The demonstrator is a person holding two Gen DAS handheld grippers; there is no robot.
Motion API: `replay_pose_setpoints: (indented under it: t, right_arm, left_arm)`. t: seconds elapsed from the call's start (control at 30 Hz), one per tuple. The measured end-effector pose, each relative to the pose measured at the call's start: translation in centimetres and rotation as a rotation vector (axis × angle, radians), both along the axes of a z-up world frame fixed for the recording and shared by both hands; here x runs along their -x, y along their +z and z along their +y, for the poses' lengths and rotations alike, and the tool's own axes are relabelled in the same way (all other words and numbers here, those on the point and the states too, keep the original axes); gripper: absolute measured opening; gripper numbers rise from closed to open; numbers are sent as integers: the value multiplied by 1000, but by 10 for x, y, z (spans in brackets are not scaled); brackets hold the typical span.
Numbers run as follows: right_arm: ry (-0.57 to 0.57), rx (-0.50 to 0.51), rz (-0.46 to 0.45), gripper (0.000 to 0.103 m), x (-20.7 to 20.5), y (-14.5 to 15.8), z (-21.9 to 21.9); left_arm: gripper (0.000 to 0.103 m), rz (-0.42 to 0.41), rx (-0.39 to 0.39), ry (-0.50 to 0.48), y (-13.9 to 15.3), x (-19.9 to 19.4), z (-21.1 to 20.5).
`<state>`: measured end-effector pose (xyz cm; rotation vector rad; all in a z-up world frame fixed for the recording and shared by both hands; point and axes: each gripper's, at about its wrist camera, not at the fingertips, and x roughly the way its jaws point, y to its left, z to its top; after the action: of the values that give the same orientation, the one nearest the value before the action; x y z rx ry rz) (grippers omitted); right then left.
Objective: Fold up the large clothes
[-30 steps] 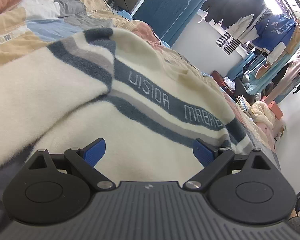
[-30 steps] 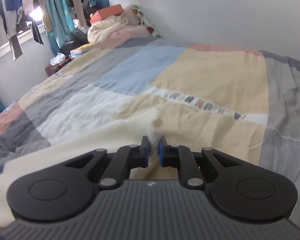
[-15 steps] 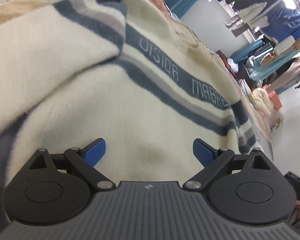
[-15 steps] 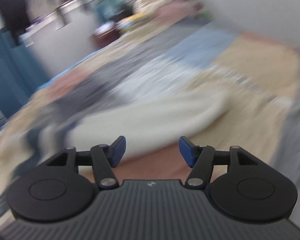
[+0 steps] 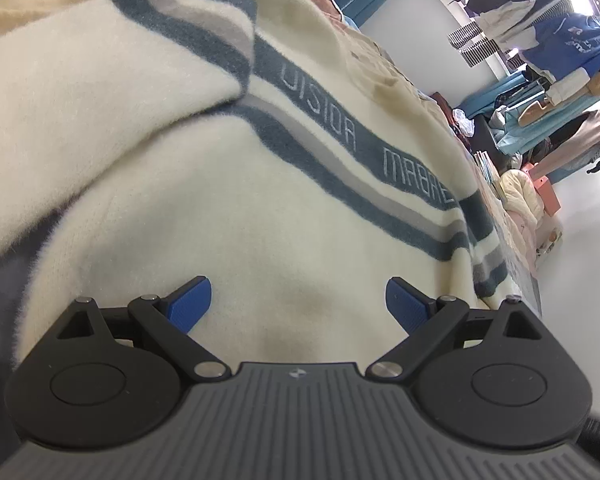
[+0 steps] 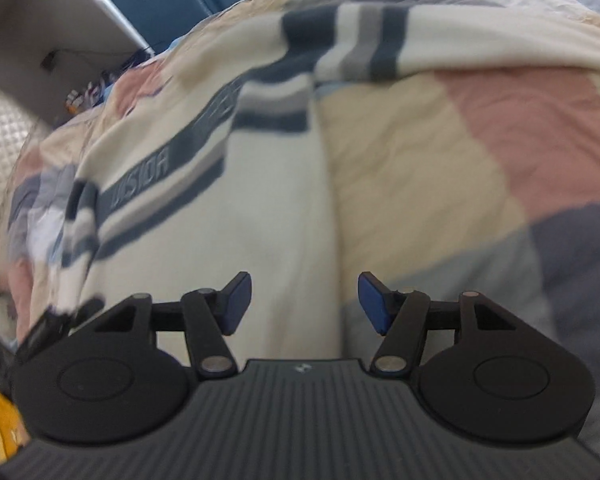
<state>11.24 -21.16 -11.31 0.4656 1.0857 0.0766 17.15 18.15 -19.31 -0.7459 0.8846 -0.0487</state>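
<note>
Cream fuzzy knit sweater [image 5: 227,184] with blue-grey stripes and stitched lettering spread flat on bed with pastel patchwork quilt [image 6: 440,152], one striped sleeve folded across near the top edge. Left tool [image 5: 298,304] released, blue pads [image 5: 189,305] wide apart, low over plain cream body of sweater, nothing pinched. Right tool [image 6: 304,302] also released, jaws spread, gripping nothing, poised over sweater's side edge where cream knit meets quilt; view slightly blurred, contact with fabric can't be judged.
</note>
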Motion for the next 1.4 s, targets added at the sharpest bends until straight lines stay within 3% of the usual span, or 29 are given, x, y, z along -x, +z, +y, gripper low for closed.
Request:
replay_pose_setpoints:
  t: [0.07, 0.37, 0.43, 0.5, 0.6, 0.77, 0.87, 1.07, 1.17, 1.23, 1.3, 1.4]
  right_arm:
    - [31, 24, 8, 61, 6, -8, 10]
    - [-27, 122, -66, 61, 16, -37, 41]
    - [-45, 160, -55, 39, 15, -43, 45]
    - [-110, 224, -88, 25, 18, -39, 41]
    - [-241, 300, -188, 24, 25, -28, 29]
    - [-343, 290, -132, 25, 21, -38, 9]
    - [-423, 265, -148, 25, 25, -38, 0]
    - [-471, 156, -193, 26, 40, -33, -14]
    - [-454, 150, -257, 39, 45, -24, -11]
    - [-433, 179, -318, 56, 48, -16, -6]
    - [-408, 183, -368, 61, 49, -9, -4]
    - [-329, 165, -394, 62, 46, -2, 1]
  left_arm:
    - [96, 1, -4, 0, 0, -1, -1]
    - [96, -9, -6, 2, 1, 5, -2]
    - [96, -10, -8, 3, 1, 5, -2]
    - [96, -11, -8, 3, 1, 6, -2]
    - [96, -6, -7, 6, 2, 7, -1]
    - [96, -6, 25, 36, 3, 10, 9]
    - [96, -22, 48, 62, 6, 18, 19]
    - [96, -47, 95, 179, 26, 42, 53]
    - [96, -44, 144, 240, 34, 54, 74]
    - [96, -23, 178, 268, 38, 63, 84]
    - [96, 14, 197, 301, 38, 72, 90]
    - [96, 121, 243, 372, 27, 80, 100]
